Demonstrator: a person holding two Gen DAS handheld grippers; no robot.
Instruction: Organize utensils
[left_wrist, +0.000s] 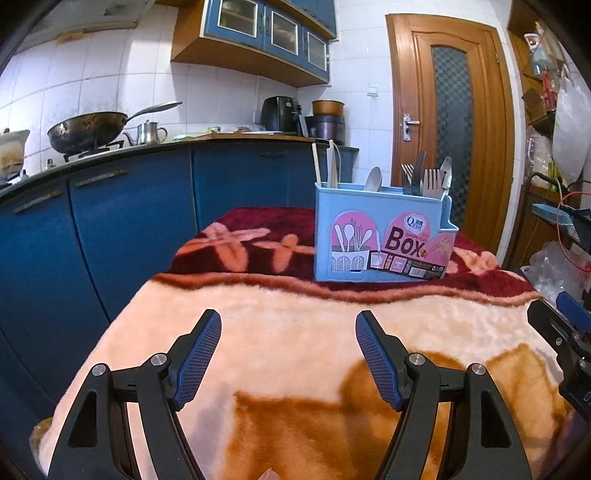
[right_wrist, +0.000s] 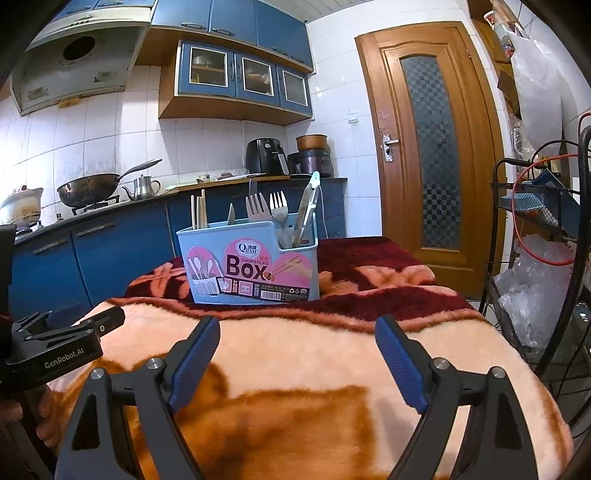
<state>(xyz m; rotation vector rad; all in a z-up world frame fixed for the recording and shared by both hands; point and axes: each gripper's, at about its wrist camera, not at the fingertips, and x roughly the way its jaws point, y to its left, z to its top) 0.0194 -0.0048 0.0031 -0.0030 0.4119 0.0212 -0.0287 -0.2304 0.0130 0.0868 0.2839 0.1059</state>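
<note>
Both the left gripper (left_wrist: 288, 354) and right gripper (right_wrist: 297, 360) stand wide apart and empty above the blanket (left_wrist: 295, 332), with the blue utensil box (right_wrist: 248, 262) upright ahead of the jaws, utensils standing vertical inside, seemingly nearer the right gripper.

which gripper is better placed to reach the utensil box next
Right, narrowly. From the right gripper the box sits nearly straight ahead; from the left gripper it lies off to the right. Both are open and empty.
</note>
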